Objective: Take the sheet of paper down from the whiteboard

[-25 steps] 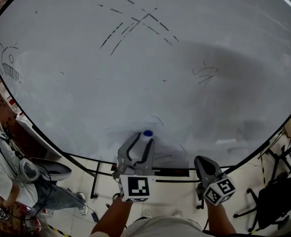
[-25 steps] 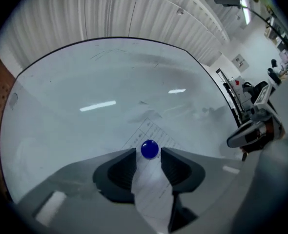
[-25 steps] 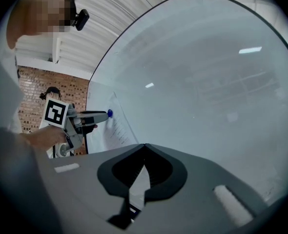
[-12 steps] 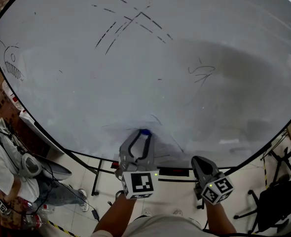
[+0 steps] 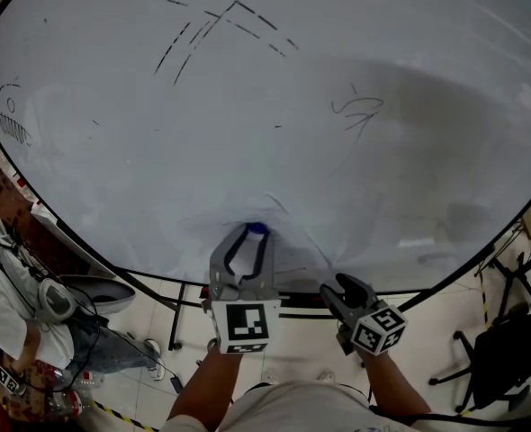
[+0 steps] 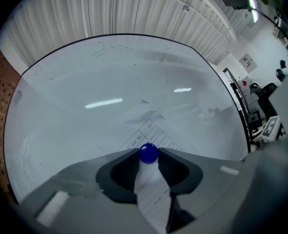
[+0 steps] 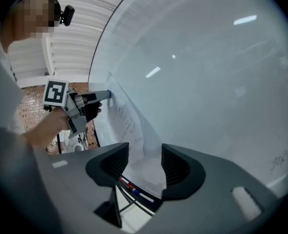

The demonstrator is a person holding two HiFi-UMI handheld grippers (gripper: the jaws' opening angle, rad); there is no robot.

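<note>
The sheet of paper hangs low on the whiteboard, pinned by a blue magnet. My left tool is closing around that magnet, its tips touching it. My right tool is opening, with the sheet's lower edge loose between its jaws.

Grey left gripper and right gripper, each with a black-and-white marker cube.

Brick wall on my left, pale tiled floor near me. Dark office chair far right, white slatted panelling overhead.
</note>
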